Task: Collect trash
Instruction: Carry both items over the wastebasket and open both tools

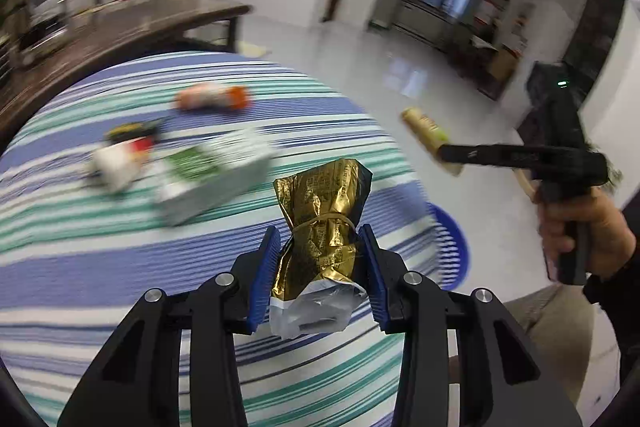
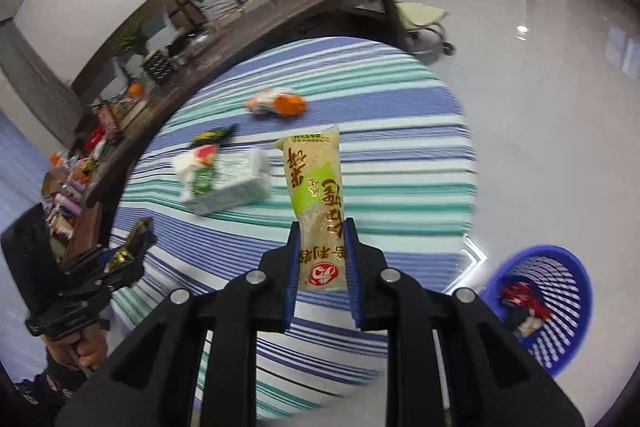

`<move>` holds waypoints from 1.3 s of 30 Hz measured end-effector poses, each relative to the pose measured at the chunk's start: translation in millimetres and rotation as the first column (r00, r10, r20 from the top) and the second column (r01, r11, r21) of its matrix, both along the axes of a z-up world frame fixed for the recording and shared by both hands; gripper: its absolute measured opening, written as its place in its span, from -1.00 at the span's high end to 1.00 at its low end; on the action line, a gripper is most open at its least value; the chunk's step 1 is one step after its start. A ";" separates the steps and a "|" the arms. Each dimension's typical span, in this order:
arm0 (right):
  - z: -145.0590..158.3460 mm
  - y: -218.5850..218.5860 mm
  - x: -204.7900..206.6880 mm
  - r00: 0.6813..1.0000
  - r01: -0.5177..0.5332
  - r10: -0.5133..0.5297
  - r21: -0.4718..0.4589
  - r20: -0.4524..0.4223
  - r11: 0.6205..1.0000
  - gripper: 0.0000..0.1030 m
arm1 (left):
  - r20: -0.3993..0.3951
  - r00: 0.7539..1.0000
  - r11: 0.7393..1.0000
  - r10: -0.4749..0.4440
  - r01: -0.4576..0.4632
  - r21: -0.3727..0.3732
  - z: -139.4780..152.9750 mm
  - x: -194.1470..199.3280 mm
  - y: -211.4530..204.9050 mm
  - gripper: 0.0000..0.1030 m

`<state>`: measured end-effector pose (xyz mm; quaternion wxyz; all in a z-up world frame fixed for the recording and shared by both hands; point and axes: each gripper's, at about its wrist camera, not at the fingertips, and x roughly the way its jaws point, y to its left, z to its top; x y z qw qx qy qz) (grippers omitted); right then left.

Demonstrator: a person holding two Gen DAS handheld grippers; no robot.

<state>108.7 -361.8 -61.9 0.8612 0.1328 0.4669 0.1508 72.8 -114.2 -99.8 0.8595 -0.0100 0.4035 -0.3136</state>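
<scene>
My left gripper (image 1: 319,241) is shut on a crumpled gold foil bag (image 1: 322,223) tied with a rubber band, held above the striped table (image 1: 100,267). My right gripper (image 2: 322,233) is shut on a long tan and green snack packet (image 2: 316,195), also above the table. The blue trash basket (image 2: 568,275) stands on the floor at the table's right side and holds a few wrappers; its rim shows in the left wrist view (image 1: 454,239). The right gripper with its packet appears in the left wrist view (image 1: 444,151), and the left gripper in the right wrist view (image 2: 120,259).
On the table lie a green and white carton (image 2: 228,183), a red-white wrapper (image 2: 200,157), a dark green-yellow packet (image 2: 212,135) and an orange-white packet (image 2: 276,103). A dark wooden counter (image 2: 280,11) runs behind the table. A rolling chair (image 2: 424,23) stands on the glossy floor.
</scene>
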 end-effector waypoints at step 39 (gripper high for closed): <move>-105.8 -287.0 -73.8 0.801 0.567 -0.590 -0.191 -0.102 0.802 -0.82 | 0.010 0.958 0.955 -0.286 0.285 0.079 -58.5 -6.3 -264.6 -0.90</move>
